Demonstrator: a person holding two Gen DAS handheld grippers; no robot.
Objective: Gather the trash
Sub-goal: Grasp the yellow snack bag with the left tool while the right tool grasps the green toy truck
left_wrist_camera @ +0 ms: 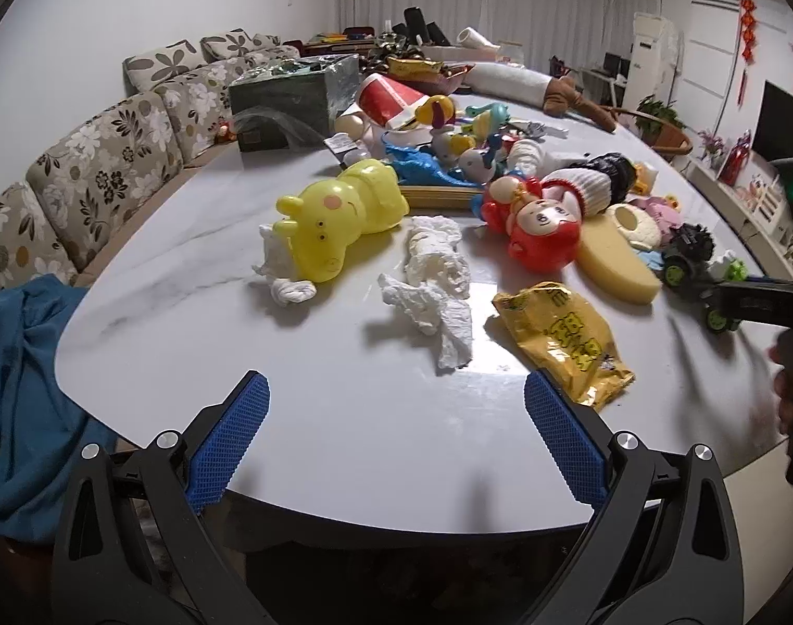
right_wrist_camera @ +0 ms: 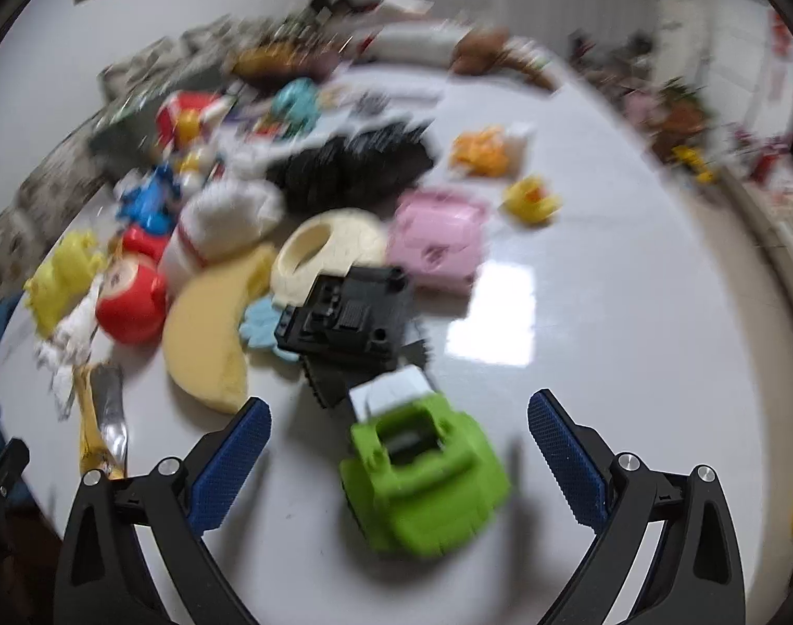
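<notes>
White table, crumpled tissue and yellow wrapper just ahead of wide-open, empty left tool.

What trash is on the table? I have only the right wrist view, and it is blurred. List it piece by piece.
Observer: A crumpled yellow wrapper lies flat just ahead of the left hand-held gripper, which is open and empty.
Operator: Go on. Name the paper.
Observer: Two crumpled tissues lie close together between the wrapper and the yellow toy.
Operator: Check around that toy.
Observer: A small white wad sits against the toy's head, on the near side.
</notes>
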